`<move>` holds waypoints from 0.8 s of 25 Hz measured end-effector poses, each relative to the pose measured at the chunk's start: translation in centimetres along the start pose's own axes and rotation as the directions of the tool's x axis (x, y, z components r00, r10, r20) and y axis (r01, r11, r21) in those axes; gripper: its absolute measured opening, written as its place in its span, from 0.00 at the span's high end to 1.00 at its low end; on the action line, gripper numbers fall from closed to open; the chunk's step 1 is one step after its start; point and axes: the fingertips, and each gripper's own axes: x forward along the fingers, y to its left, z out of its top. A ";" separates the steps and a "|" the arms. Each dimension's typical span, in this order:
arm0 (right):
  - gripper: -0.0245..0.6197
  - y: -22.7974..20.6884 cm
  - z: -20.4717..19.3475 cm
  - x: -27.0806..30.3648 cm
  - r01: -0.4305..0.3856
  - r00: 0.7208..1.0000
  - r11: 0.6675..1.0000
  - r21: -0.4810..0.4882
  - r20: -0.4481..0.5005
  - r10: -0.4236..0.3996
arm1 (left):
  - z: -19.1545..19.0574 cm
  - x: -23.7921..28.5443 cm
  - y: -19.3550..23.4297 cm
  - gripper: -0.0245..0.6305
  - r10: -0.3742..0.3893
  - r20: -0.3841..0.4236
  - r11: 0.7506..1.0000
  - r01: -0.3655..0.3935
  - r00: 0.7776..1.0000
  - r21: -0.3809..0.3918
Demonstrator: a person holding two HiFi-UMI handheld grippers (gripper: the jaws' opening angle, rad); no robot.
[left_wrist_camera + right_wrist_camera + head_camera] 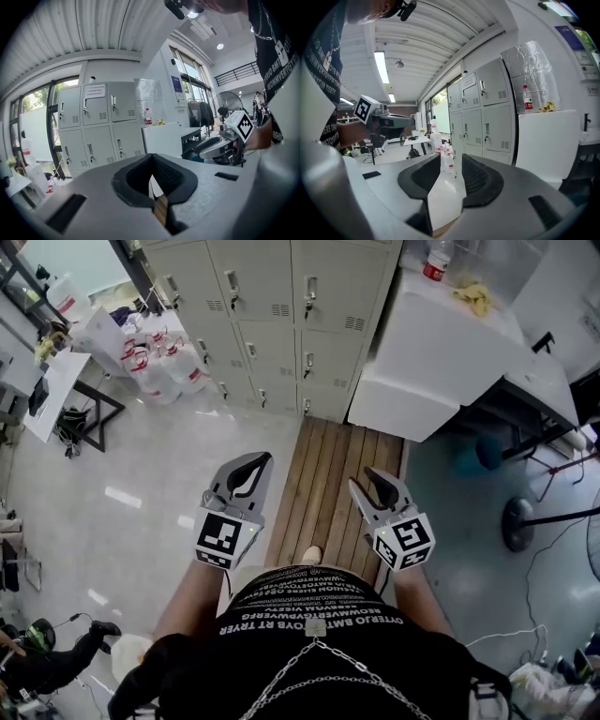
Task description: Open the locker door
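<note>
A bank of grey metal lockers (pixel 272 306) stands against the far wall, every door closed, each with a small handle (pixel 309 294). The lockers also show in the left gripper view (pixel 101 126) and the right gripper view (pixel 487 112). I hold both grippers in front of my chest, well short of the lockers. My left gripper (pixel 255 460) has its jaws closed tip to tip (pixel 151 160) with nothing in them. My right gripper (pixel 372 482) stands open, an empty gap showing between its dark pads (pixel 451 157).
A wooden slat platform (pixel 333 484) leads to the lockers. A white cabinet (pixel 441 362) with a bottle (pixel 436 259) on top stands to the right. Several plastic jugs (pixel 159 367) and a white table (pixel 52 390) are at the left, and a fan base (pixel 517 521) at the right.
</note>
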 end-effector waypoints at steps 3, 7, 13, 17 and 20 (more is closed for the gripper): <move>0.74 -1.2 -0.6 1.1 -0.025 0.999 1.000 0.010 -0.021 0.025 | -0.6 0.5 0.3 0.96 0.015 -0.034 1.000 -0.015 0.999 0.001; 0.74 -1.3 0.0 2.0 -0.059 0.998 0.998 0.001 -0.015 0.059 | -1.8 0.2 0.9 0.96 0.054 -0.058 0.998 -0.056 0.997 -0.028; 0.74 -1.1 0.3 3.0 -0.085 0.996 0.996 0.039 0.002 0.085 | -2.3 0.4 1.3 0.96 0.071 -0.049 0.996 -0.074 0.996 -0.045; 0.74 -1.3 0.7 3.7 -0.077 0.997 0.996 0.048 0.003 0.077 | -2.4 0.7 2.2 0.96 0.063 -0.047 0.997 -0.065 0.997 -0.050; 0.74 -2.1 0.9 4.2 -0.049 0.999 0.997 0.057 -0.001 0.049 | -1.8 2.0 3.3 0.96 0.045 -0.030 0.998 -0.046 0.999 -0.051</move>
